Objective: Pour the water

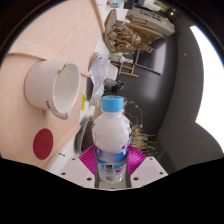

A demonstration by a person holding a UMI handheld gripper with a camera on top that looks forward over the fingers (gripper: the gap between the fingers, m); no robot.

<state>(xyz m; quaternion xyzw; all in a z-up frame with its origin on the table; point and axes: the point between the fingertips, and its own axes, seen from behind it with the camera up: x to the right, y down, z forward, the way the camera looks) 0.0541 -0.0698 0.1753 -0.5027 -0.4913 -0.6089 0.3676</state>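
I'm pinching the water bottle (110, 130) in the hand-held gripper (111, 165) | white cup (52, 87) sitting at ten o'clock | bottle probably light, slippery, squashy; I'm gripping mid-body.

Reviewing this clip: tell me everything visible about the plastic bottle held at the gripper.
The bottle is small, of translucent white plastic, with a light blue screw cap still on and a blue-printed label band around its lower body. It looks tilted along with the whole view, cap end pointing away from the gripper. Its lower part sits between the two fingers, whose pink pads press it on both sides. Beyond it, on the pale table, a white cup lies apart from it.
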